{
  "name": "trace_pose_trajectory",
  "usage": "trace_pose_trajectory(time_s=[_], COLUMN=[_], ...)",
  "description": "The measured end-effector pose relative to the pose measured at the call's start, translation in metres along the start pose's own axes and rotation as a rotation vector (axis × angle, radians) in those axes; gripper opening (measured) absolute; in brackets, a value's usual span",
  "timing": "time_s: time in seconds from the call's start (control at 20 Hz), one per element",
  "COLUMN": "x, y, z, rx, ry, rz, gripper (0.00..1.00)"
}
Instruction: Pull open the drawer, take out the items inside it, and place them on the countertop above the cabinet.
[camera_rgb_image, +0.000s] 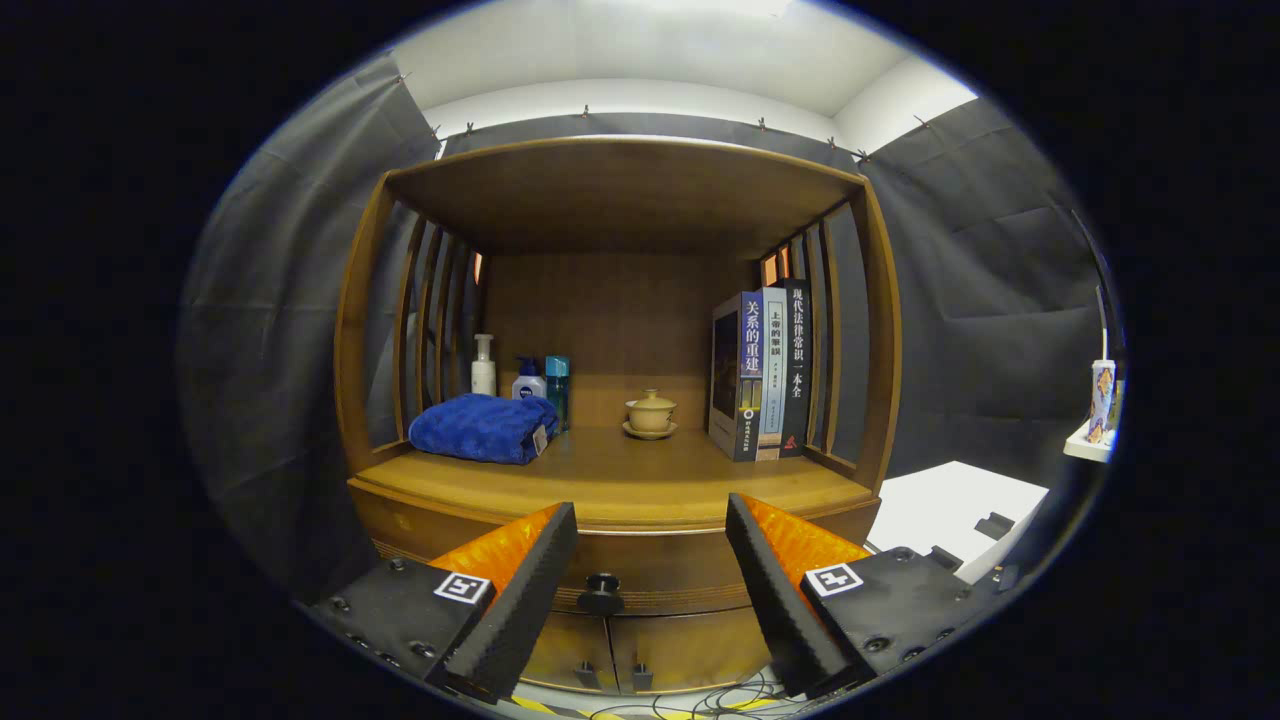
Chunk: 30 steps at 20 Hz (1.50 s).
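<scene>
Gripper view gives you the tool (650, 590) spread wide, pinching nothing. Lower centre, the shut drawer (650, 570) hides its contents; its knob (601, 594) sits between the fingers. On the counter (620, 480), left to right: one blue towel (482, 428), three bottles (522, 375), one lidded cup (651, 412), three books (765, 372).

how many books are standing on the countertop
3, upright in a row at the countertop's right end: the nearest book, the middle book, and the dark book against the slats.

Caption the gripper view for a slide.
Open gripper faces the shut drawer's knob, below a countertop holding towel, teacup and books.
</scene>
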<state>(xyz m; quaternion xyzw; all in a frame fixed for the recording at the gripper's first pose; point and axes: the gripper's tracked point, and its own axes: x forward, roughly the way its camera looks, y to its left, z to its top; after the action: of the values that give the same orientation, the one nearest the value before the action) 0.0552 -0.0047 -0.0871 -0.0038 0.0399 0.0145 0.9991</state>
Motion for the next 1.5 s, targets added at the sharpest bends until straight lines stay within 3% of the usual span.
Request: trace_pose_trajectory(time_s=[0.25, 0.55, 0.8, 0.9, 1.0, 1.05, 1.2, 1.35, 1.5], x=[0.024, 0.047, 0.053, 0.061, 0.059, 0.066, 0.062, 0.063, 0.056], y=[0.016, 0.011, 0.028, 0.033, 0.043, 0.044, 0.042, 0.041, 0.042], z=[-0.042, -0.096, -0.126, -0.13, -0.133, -0.133, -0.132, -0.136, -0.135], rx=[0.034, 0.043, 0.113, 0.123, 0.142, 0.147, 0.129, 0.155, 0.177], ry=[0.045, 0.153, 0.233, 0.238, 0.262, 0.243, 0.272, 0.307, 0.289], rz=[0.062, 0.058, 0.113, 0.13, 0.161, 0.16, 0.157, 0.123, 0.119], gripper=[0.99, 0.99, 0.96, 0.89, 0.73, 0.54, 0.5, 0.39, 0.39])
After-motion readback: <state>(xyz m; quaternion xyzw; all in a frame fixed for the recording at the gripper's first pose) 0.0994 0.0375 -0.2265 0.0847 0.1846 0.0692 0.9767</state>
